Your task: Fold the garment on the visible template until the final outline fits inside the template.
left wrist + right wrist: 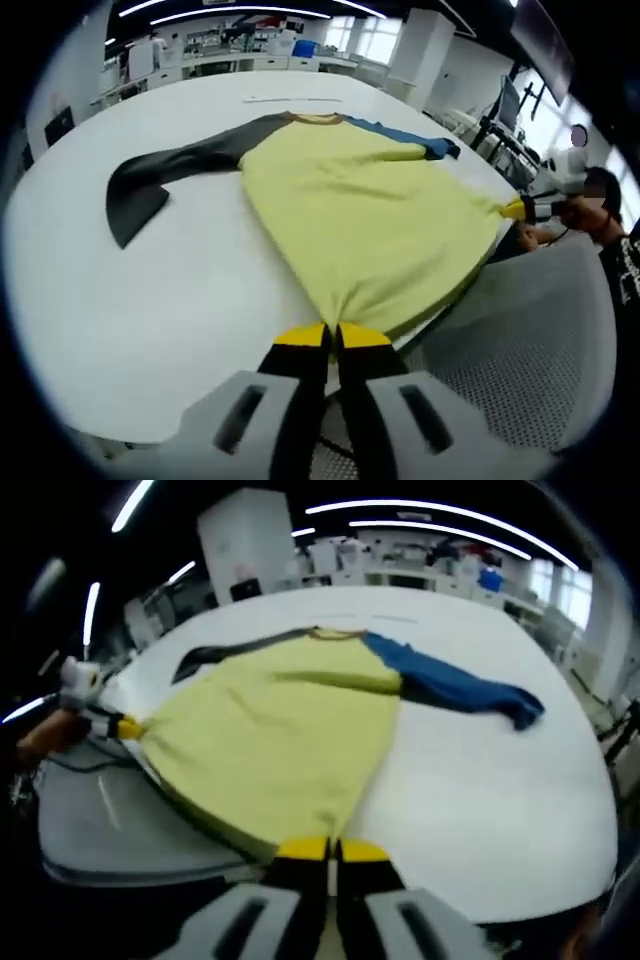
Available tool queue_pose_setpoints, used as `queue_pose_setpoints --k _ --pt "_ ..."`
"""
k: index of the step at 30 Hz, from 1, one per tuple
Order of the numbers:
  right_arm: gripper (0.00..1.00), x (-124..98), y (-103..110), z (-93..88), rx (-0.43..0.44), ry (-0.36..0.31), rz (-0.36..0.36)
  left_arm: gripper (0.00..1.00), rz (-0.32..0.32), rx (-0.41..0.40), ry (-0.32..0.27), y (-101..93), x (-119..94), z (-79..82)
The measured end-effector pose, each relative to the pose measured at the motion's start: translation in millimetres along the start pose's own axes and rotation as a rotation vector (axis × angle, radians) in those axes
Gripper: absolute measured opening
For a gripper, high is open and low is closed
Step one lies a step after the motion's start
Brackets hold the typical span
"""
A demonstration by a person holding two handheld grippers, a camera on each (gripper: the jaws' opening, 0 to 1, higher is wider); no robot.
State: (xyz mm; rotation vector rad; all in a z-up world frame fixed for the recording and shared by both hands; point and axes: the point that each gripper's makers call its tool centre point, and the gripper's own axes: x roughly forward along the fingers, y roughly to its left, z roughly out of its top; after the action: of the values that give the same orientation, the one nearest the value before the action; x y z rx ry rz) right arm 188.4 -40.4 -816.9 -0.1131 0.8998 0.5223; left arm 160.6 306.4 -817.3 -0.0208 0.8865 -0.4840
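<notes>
— What carries the work here?
— A broad white table [130,300], its near edge curving past a grey mesh chair back.
— And what lies on it?
— One garment [350,220], spread flat: yellow body, a dark grey sleeve [160,170] on one side, a blue sleeve [450,685] on the other, hem reaching the table's edge.

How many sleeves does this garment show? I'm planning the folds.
2: the dark grey sleeve lies spread on the white table, and the blue sleeve lies stretched out on the garment's opposite side.
</notes>
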Motion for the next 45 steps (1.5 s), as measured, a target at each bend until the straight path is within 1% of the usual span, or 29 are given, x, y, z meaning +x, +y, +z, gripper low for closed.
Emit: queue_pose_setpoints --k 1,7,8,10,15,20,23,24,26,28,30,31,33,35,36,37,38,39,40,42,45 --pt "0.0 -0.3 1.1 -0.3 -0.002 0.003 -0.001 0.0 -0.002 -0.002 0.006 -0.5 -0.3 -1.3" --pt "0.0 0.2 3.1 -15.7 -0.018 0.047 -0.013 0.0 -0.005 0.005 0.049 -1.7 1.6 -11.7" --pt "0.0 3.0 4.1 -20.4 -0.027 0.057 -0.016 0.0 -0.001 0.007 0.069 -1.8 3.2 -15.6" --pt "0.0 4.2 4.9 -26.9 -0.035 0.078 -0.028 0.0 0.0 0.004 0.081 -2.2 4.6 -18.5" --pt "0.0 9.8 5.4 -35.8 -0.045 0.09 -0.048 0.0 0.004 0.005 0.107 -1.8 6.9 -24.4" --pt "0.0 9.6 4.9 -36.8 -0.008 0.089 -0.053 0.01 0.007 0.001 0.112 0.4 6.3 -25.8" --pt "0.0 8.7 2.3 -35.0 0.032 0.075 -0.055 0.02 0.017 0.002 0.109 2.4 5.2 -25.4" --pt "0.0 8.1 1.5 -34.4 0.037 0.072 -0.054 0.03 0.024 0.009 0.093 4.5 4.0 -22.8" --pt "0.06 6.0 0.4 -31.0 0.056 0.054 -0.056 0.05 0.025 0.013 0.06 4.4 1.9 -16.9" --pt "0.16 4.4 -3.0 -26.8 0.077 0.021 -0.055 0.1 0.028 0.014 0.015 5.7 0.6 -9.6" --pt "0.25 2.2 -5.6 -20.0 0.1 -0.013 -0.049 0.14 0.027 0.004 -0.012 5.0 -0.8 -5.1" --pt "0.27 2.0 -7.0 -19.1 0.116 -0.023 -0.043 0.15 0.014 -0.006 -0.027 3.2 -1.4 -2.5" --pt "0.31 -0.2 -10.0 -13.7 0.155 -0.051 -0.039 0.19 0.013 -0.016 -0.055 2.8 -2.9 1.6" --pt "0.32 -4.1 -15.1 -7.4 0.172 -0.082 -0.037 0.24 0.015 -0.01 -0.073 3.1 -4.2 4.2" --pt "0.32 -5.1 -17.5 -5.8 0.179 -0.09 -0.039 0.27 0.017 -0.007 -0.091 2.6 -5.3 7.6" --pt "0.34 -4.7 -18.9 -2.6 0.192 -0.108 -0.041 0.3 0.016 -0.004 -0.1 2.4 -5.9 9.4" --pt "0.36 -5.3 -22.3 1.1 0.205 -0.132 -0.051 0.35 0.019 -0.004 -0.123 4.3 -5.9 12.6" --pt "0.39 -6.7 -24.4 6.7 0.213 -0.162 -0.064 0.38 0.017 -0.003 -0.128 4.3 -6.0 13.4" --pt "0.41 -8.3 -27.2 9.2 0.215 -0.175 -0.065 0.41 0.006 0.002 -0.141 0.0 -6.2 15.8" --pt "0.43 -9.5 -33.7 11.1 0.228 -0.183 -0.066 0.44 -0.005 0.009 -0.168 -2.2 -6.6 20.2" --pt "0.45 -11.2 -44.9 17.5 0.257 -0.21 -0.073 0.51 -0.003 0.031 -0.179 -3.8 -7.0 23.9"
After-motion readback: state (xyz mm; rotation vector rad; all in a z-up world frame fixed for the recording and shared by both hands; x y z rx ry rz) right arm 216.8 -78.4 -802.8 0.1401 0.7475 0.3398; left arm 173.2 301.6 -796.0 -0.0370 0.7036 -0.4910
